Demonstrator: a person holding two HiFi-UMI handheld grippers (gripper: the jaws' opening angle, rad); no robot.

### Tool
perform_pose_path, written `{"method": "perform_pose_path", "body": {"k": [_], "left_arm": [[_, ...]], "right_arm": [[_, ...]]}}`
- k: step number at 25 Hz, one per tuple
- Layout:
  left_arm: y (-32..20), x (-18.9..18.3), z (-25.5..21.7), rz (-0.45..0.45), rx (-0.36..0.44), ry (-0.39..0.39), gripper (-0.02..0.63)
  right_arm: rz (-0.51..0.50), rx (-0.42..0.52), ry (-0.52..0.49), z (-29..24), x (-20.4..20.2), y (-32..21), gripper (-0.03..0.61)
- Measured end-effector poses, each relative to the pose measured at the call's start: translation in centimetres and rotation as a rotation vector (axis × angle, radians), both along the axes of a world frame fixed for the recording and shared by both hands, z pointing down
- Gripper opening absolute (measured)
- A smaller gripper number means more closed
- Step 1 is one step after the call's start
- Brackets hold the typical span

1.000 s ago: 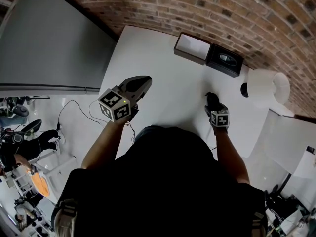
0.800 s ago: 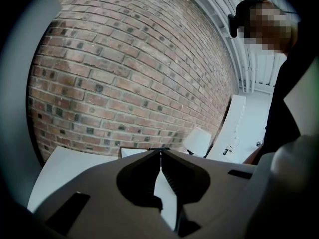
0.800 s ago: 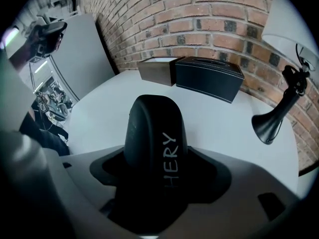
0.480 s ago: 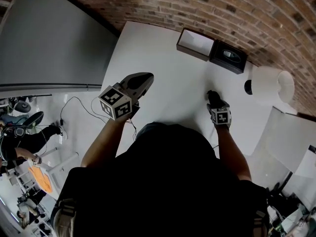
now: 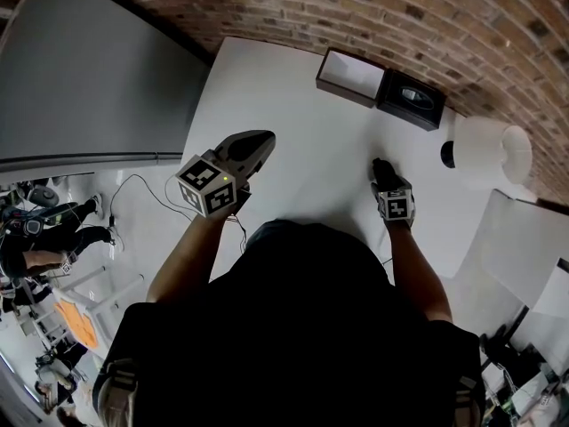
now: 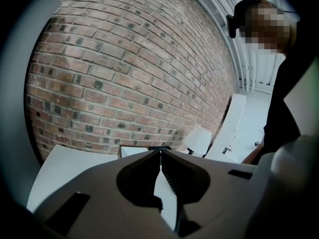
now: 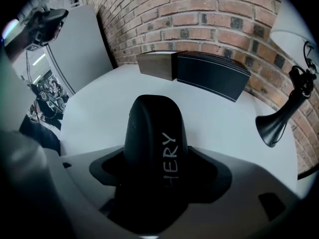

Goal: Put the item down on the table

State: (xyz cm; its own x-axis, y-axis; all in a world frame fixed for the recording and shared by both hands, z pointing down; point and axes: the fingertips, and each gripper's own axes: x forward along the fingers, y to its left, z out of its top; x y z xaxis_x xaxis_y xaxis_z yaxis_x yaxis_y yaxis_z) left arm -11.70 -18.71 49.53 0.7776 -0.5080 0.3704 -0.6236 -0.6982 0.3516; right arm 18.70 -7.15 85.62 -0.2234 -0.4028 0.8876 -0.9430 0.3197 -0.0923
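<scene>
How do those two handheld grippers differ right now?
The left gripper has its jaws shut on nothing; the right gripper clamps a black item lettered HERY. The left points toward the brick wall, the right steeply down at the white table. Both carry marker cubes.

I see a bright white table (image 5: 293,132) with soft shadows, and the pictures bend round with dark corners at the edges.

The right gripper (image 5: 382,171), clamped on the black item (image 7: 152,133), has sunk slightly toward the table (image 5: 293,105). At the frame's left edge, a person in black (image 5: 49,234) has changed pose and shifted leftward.
</scene>
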Motion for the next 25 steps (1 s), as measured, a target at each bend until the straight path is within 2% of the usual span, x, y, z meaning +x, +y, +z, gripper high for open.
{"method": "perform_pose_path", "body": {"k": [12,16,25], "left_arm": [[-0.1,0.2,0.6,0.006,-0.022,0.000,0.028],[0.0,0.4,1.0,0.009,-0.031,-0.002,0.028],[-0.1,0.8,1.4,0.017,-0.039,-0.002,0.028]], "right_arm": [[-0.009,-0.037,0.010,-0.4,-0.6,0.4,0.364],[-0.029,-0.032,0.056,-0.3,-0.1,0.3,0.365],[-0.042,-0.037,0.045,0.5,-0.6,0.3,0.370]]}}
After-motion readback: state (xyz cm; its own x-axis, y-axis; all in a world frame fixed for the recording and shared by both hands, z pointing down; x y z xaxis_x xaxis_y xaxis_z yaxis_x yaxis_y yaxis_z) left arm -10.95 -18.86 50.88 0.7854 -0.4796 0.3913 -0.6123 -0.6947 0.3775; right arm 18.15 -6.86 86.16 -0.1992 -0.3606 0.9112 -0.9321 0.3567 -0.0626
